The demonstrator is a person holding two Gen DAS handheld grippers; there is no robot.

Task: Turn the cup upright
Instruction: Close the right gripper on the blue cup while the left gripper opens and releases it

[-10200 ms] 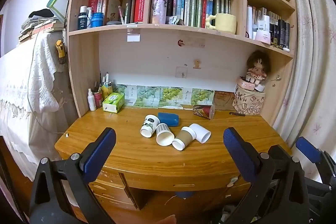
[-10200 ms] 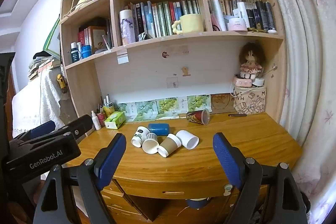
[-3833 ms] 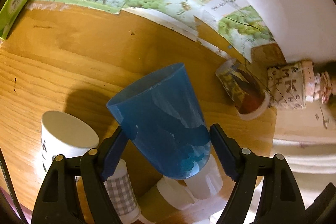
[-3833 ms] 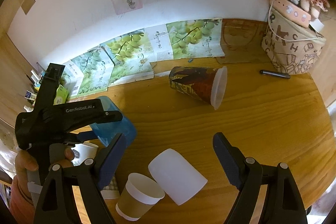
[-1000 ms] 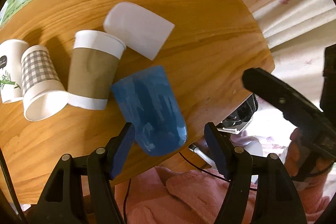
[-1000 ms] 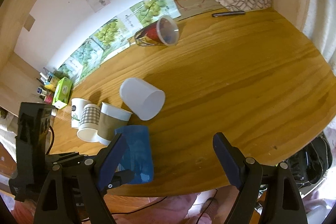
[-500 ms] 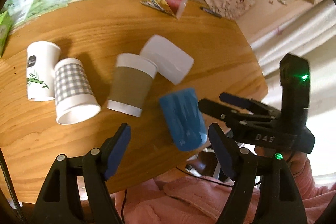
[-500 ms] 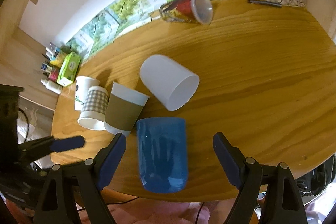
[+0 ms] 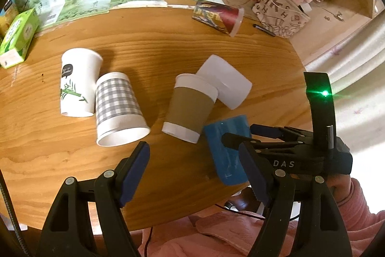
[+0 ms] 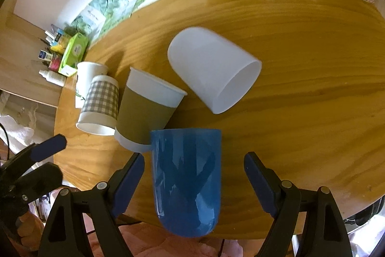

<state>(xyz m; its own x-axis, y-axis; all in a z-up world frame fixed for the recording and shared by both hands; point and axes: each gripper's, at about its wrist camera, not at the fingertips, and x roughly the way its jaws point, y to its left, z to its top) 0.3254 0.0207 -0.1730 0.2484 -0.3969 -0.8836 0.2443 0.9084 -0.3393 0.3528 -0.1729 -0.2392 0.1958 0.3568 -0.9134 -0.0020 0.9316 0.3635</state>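
Observation:
A blue plastic cup (image 10: 186,181) stands at the desk's near edge, its closed rounded end toward the camera; it also shows in the left wrist view (image 9: 226,151). My right gripper (image 10: 193,175) is open, its fingers on either side of the blue cup, not touching. My left gripper (image 9: 196,168) is open and empty over the desk front. A brown-sleeved paper cup (image 10: 144,107), a white plastic cup (image 10: 211,71), a checked cup (image 9: 116,107) and a white leaf-print cup (image 9: 77,83) lie on their sides.
A red patterned cup (image 9: 217,16) lies on its side near the wall. A green box (image 9: 18,36) sits far left, a pen (image 9: 263,29) and a lettered bag (image 9: 279,13) far right. The desk edge (image 9: 168,223) runs just below the blue cup.
My left gripper has let go of the blue cup and pulled back left. My right gripper has moved in so its open fingers flank the cup.

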